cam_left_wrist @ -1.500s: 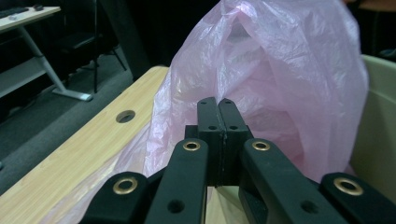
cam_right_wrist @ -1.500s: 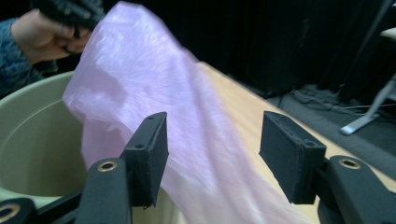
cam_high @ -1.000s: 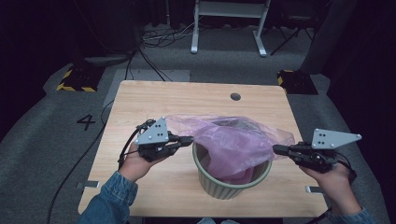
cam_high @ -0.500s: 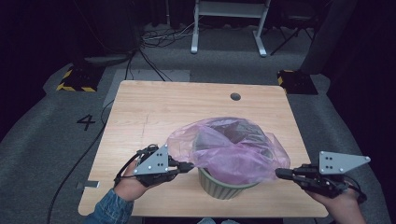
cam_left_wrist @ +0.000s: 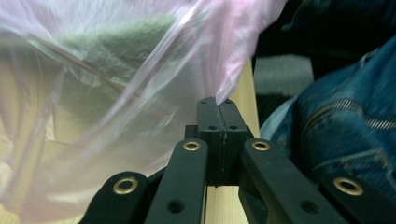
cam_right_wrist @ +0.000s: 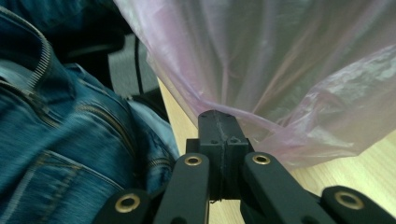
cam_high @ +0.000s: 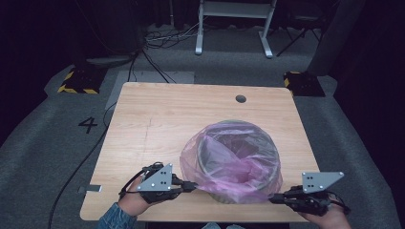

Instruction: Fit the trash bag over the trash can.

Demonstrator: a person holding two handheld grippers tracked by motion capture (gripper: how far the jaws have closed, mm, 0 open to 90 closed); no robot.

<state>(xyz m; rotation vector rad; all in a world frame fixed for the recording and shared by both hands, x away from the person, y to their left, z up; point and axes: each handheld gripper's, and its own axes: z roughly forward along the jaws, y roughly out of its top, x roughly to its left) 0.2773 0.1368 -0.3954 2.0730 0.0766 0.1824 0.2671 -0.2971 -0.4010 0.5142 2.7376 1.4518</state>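
Note:
A grey-green round bin [cam_high: 239, 155] stands on the wooden table [cam_high: 167, 119], near the front right. A pink see-through plastic bag [cam_high: 229, 174] lines it and drapes over its rim and down its outside. My left gripper [cam_high: 195, 185] is low at the bin's front left, shut on the bag's edge [cam_left_wrist: 224, 88]; its jaws [cam_left_wrist: 216, 105] pinch the film. At the bin's front right my right gripper [cam_high: 271, 199] is also shut on the bag's edge [cam_right_wrist: 196, 100], jaws [cam_right_wrist: 218, 116] together on the pink film.
A small round hole [cam_high: 240, 98] is in the table's far right part. Behind the table stand a white frame's legs [cam_high: 234, 28] and floor cables [cam_high: 157, 40]. A denim sleeve and trousers [cam_right_wrist: 56, 116] lie close behind the table's front edge.
Both grippers have come down and toward the front edge, pulling the bag's rim from above the bin down over its outside. The bag now hugs the bin.

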